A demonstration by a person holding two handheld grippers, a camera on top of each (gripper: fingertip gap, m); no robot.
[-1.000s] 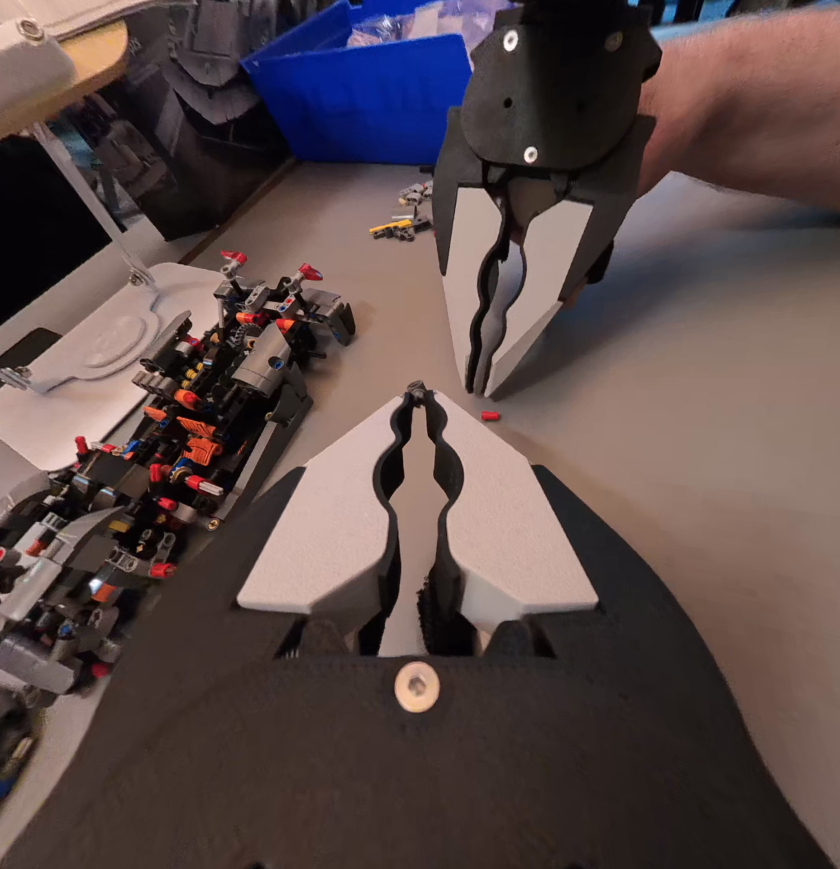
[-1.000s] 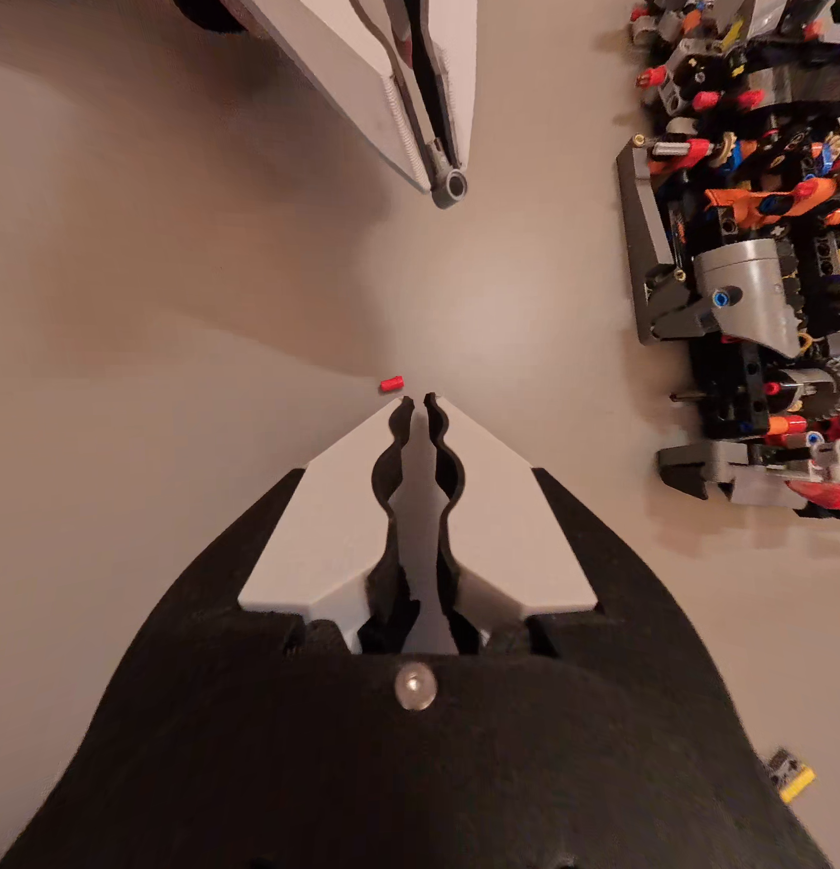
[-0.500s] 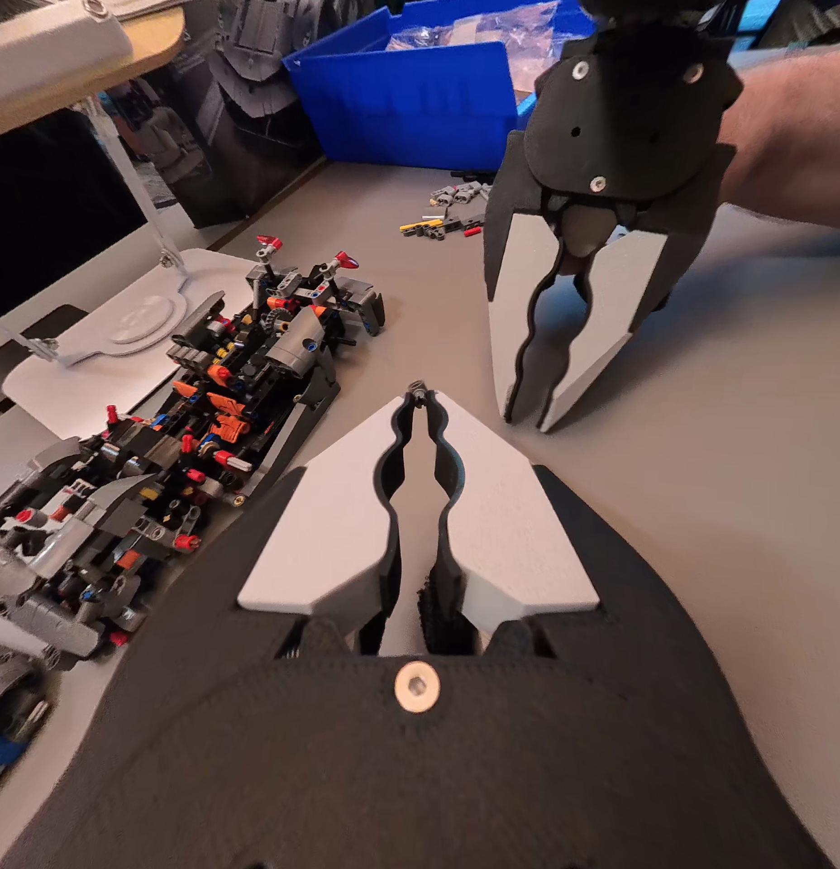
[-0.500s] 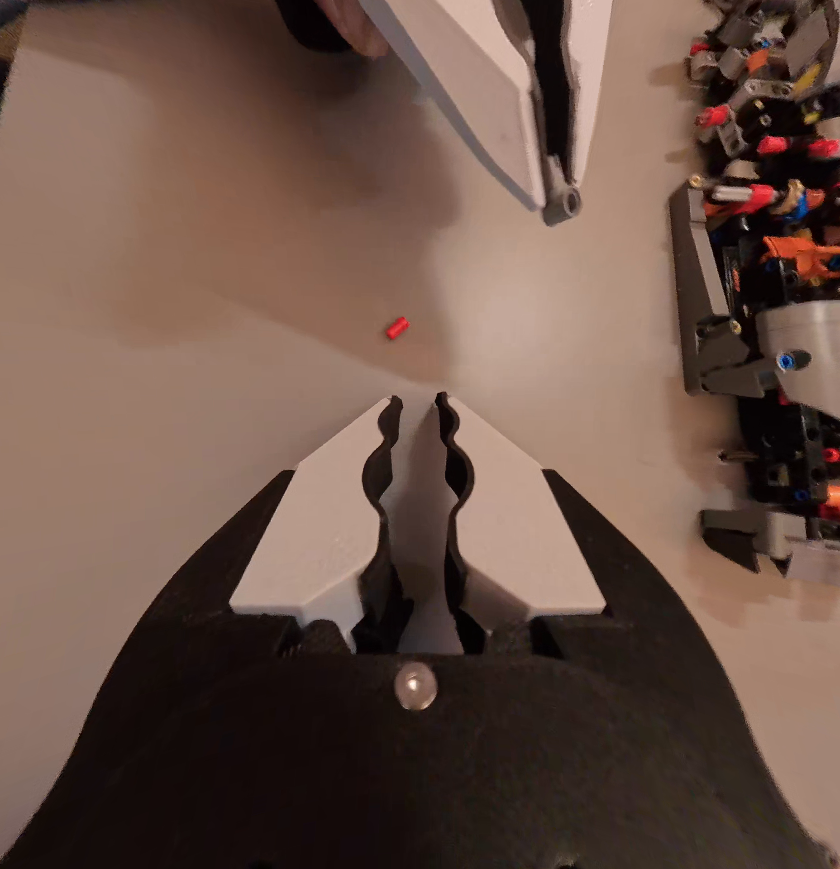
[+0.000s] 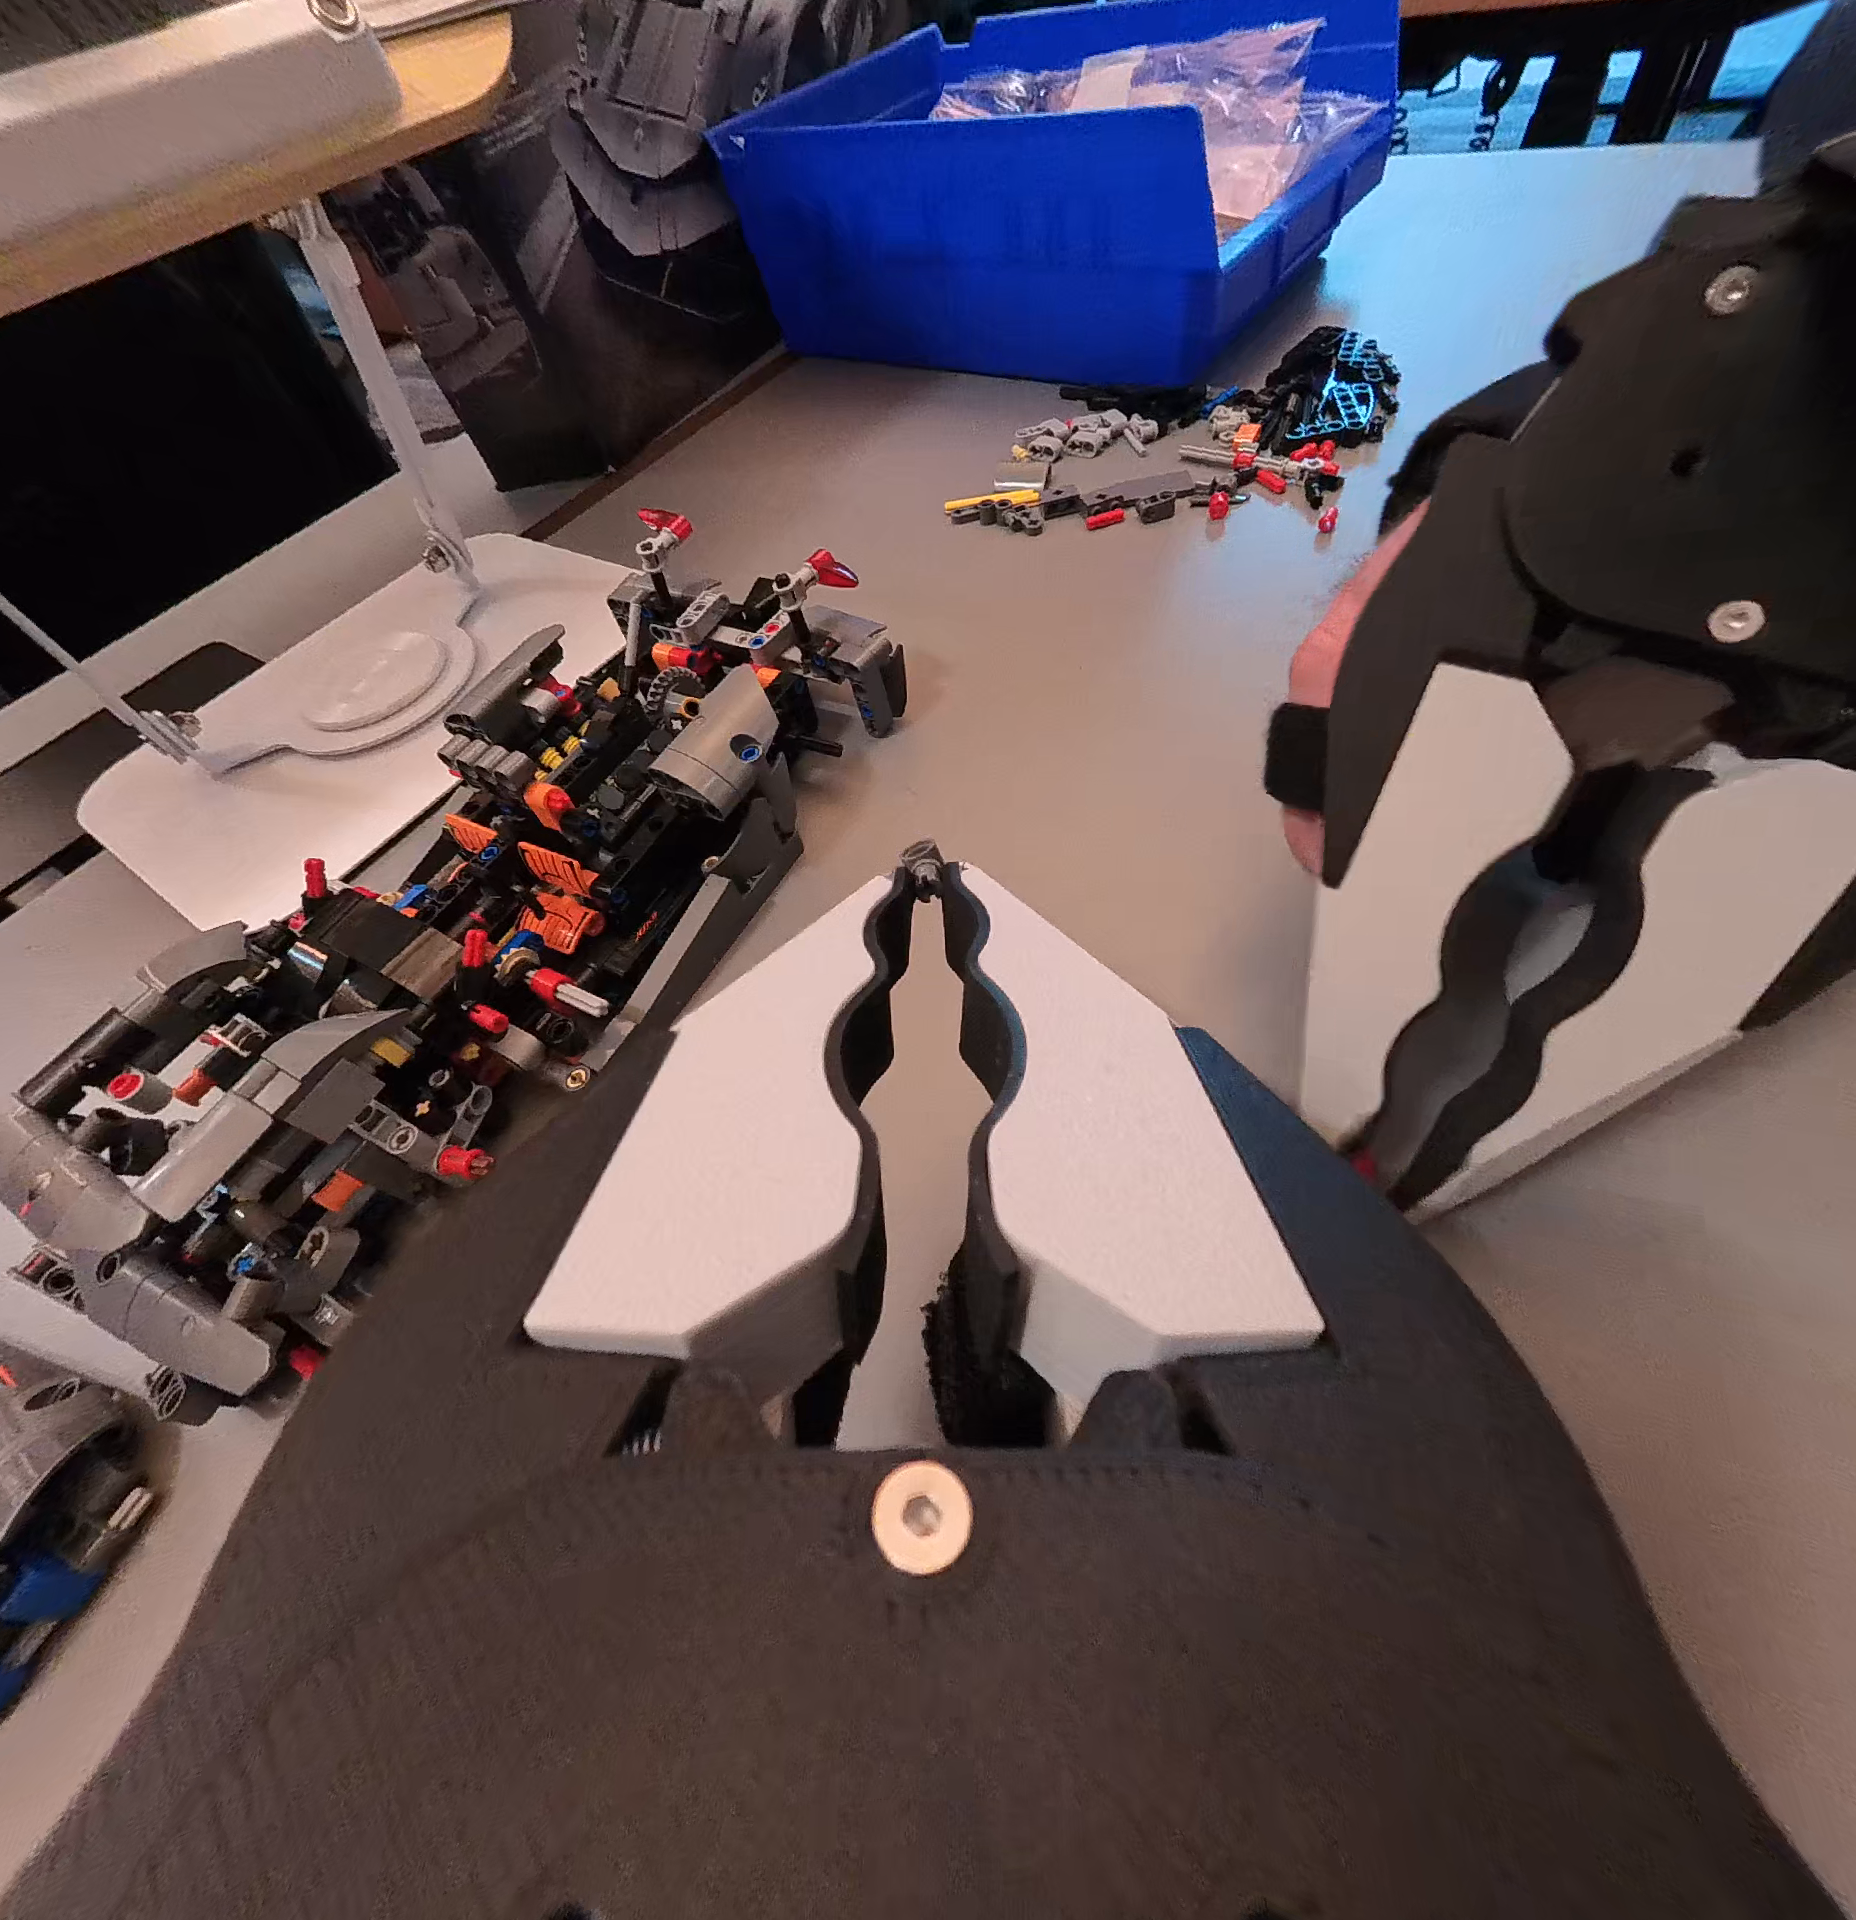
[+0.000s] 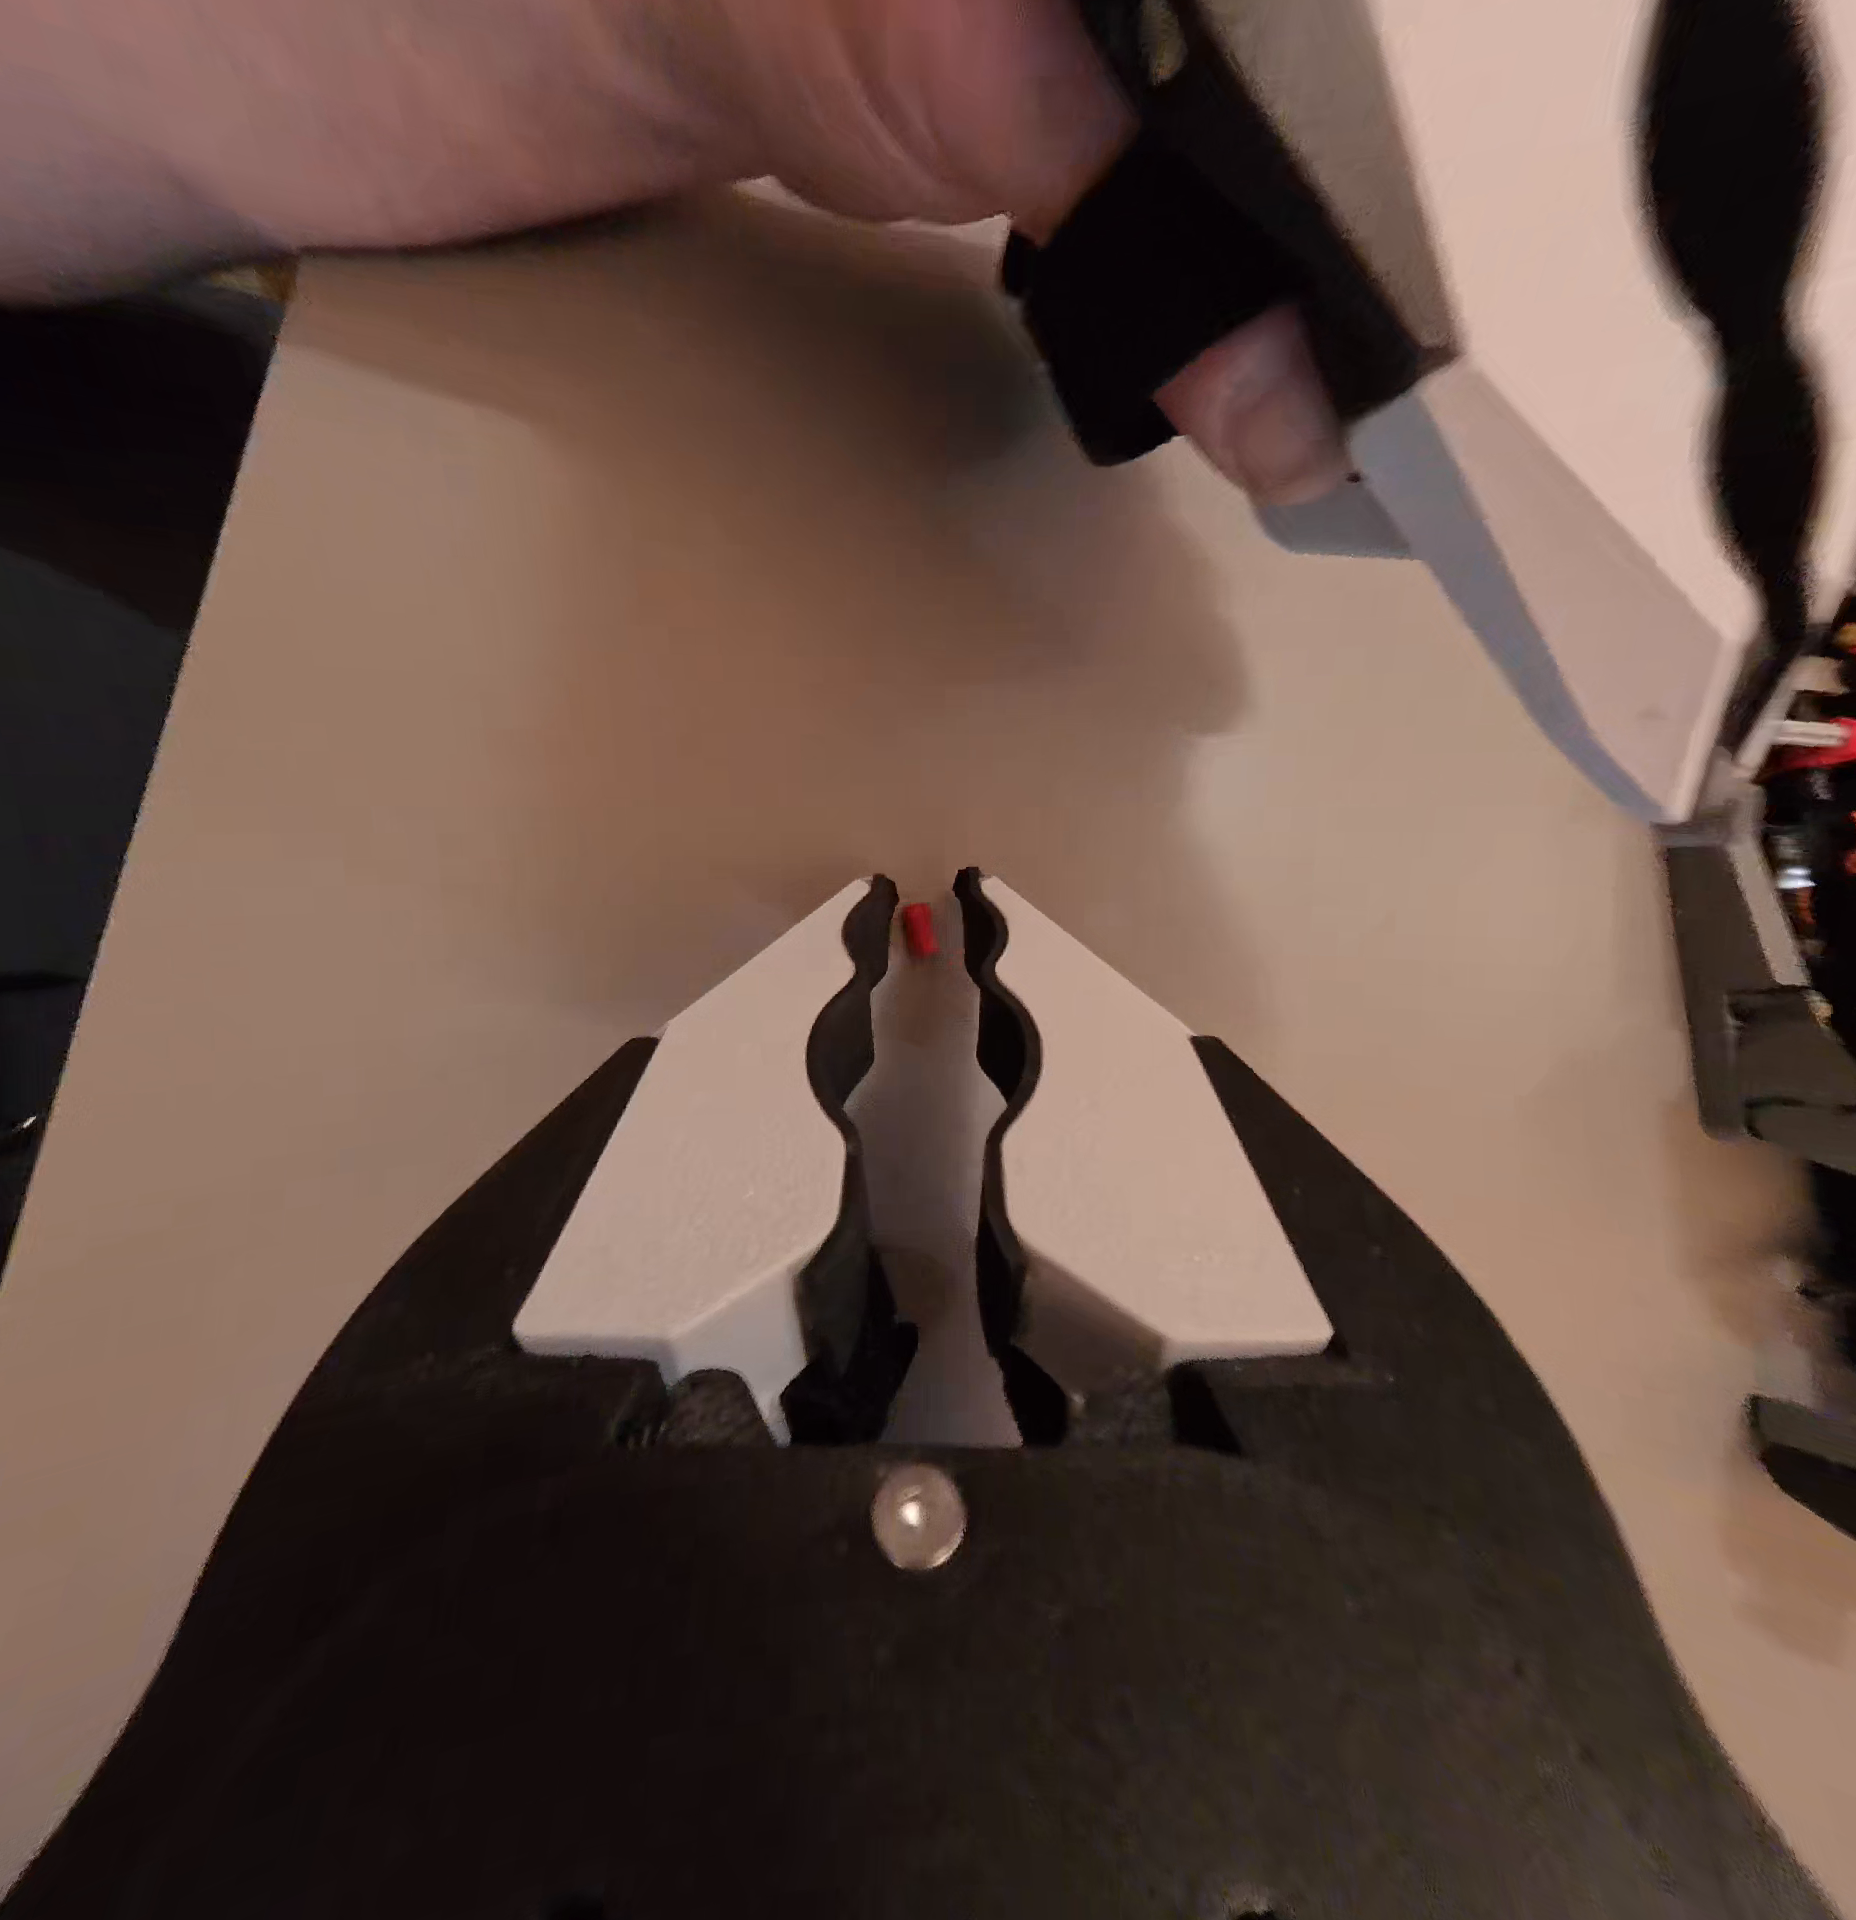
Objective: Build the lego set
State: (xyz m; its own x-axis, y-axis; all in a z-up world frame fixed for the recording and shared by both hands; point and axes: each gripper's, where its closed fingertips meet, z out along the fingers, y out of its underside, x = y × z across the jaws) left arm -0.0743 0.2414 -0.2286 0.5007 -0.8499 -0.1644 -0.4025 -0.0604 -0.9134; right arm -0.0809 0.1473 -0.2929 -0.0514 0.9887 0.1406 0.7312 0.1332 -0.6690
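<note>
A half-built Lego car [image 5: 436, 935] in grey, black, orange and red lies on the grey table [image 5: 1059, 675], left of both grippers. My left gripper [image 5: 926, 883] is shut on a small grey Lego piece [image 5: 922, 862] held at its tips above the table. My right gripper [image 6: 919, 894] is open by a narrow gap, tips down at the table. A small red pin [image 6: 915, 927] lies between its tips, touching neither. In the left wrist view the right gripper [image 5: 1391, 1184] stands just right of mine, with the red pin [image 5: 1360, 1162] at its tips. The left gripper [image 6: 1724, 790] shows blurred at the upper right.
A blue bin [image 5: 1007, 229] with plastic bags stands at the back. Several loose Lego pieces [image 5: 1194, 468] lie in front of it. A white stand base [image 5: 311, 727] sits behind the car. A dark tyre [image 5: 41, 1455] lies at the lower left. A hand [image 6: 591, 104] holds the left gripper. Left tips to right tips: about 11 cm.
My right gripper has opened a little and moved forward over the red pin, which now lies between its tips. The left gripper has drawn back and aside, still holding the grey piece.
</note>
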